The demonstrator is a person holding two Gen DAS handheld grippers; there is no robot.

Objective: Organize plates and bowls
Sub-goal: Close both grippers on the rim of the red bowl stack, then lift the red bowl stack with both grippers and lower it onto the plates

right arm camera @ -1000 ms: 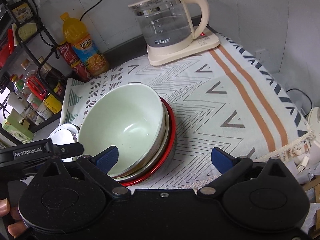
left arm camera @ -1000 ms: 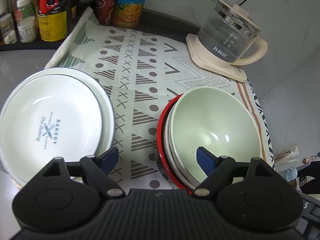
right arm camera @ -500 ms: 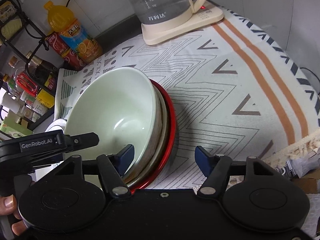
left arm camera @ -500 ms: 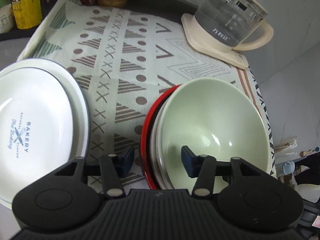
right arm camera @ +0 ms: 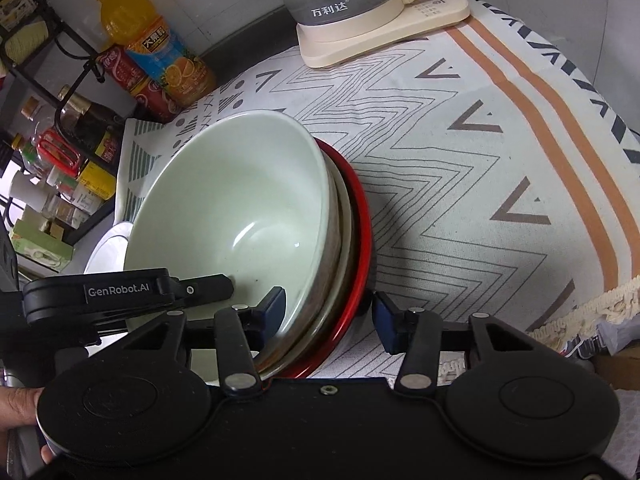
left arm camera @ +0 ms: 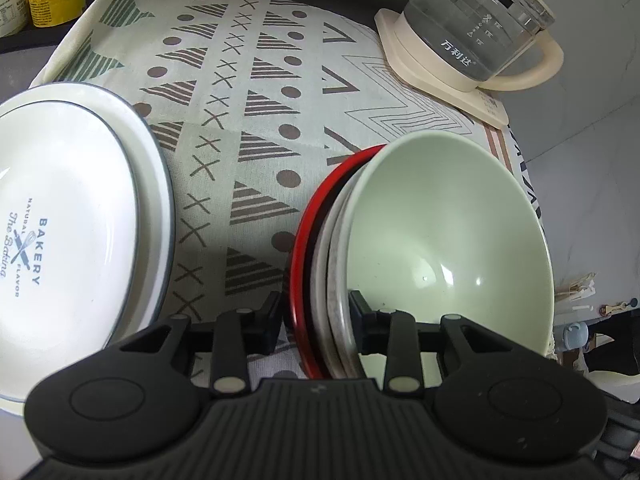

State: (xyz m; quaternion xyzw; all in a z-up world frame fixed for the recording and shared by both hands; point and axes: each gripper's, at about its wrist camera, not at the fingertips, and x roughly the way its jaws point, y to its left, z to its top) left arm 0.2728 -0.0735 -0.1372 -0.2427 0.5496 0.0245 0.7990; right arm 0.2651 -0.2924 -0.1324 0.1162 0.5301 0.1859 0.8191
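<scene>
A stack of nested bowls stands on the patterned cloth: a pale green bowl (left arm camera: 448,232) on top, white and speckled ones under it, a red-rimmed bowl (left arm camera: 316,216) at the bottom. The green bowl (right arm camera: 240,200) also shows in the right wrist view. My left gripper (left arm camera: 314,320) straddles the stack's left rims, one pad outside the red rim and one inside the green bowl, closed against them. My right gripper (right arm camera: 328,316) straddles the right rims the same way, with a small gap beside the outer pad. White plates (left arm camera: 68,220) marked BAKERY sit stacked to the left.
A glass kettle (left arm camera: 476,28) on a cream base stands at the back right. Drink bottles (right arm camera: 160,56) and a rack of jars (right arm camera: 60,168) line the back left. The cloth's fringed edge (right arm camera: 592,308) is at the right.
Both grippers have moved in onto the bowl stack and narrowed around its rims from opposite sides. The left one now clamps the rims.
</scene>
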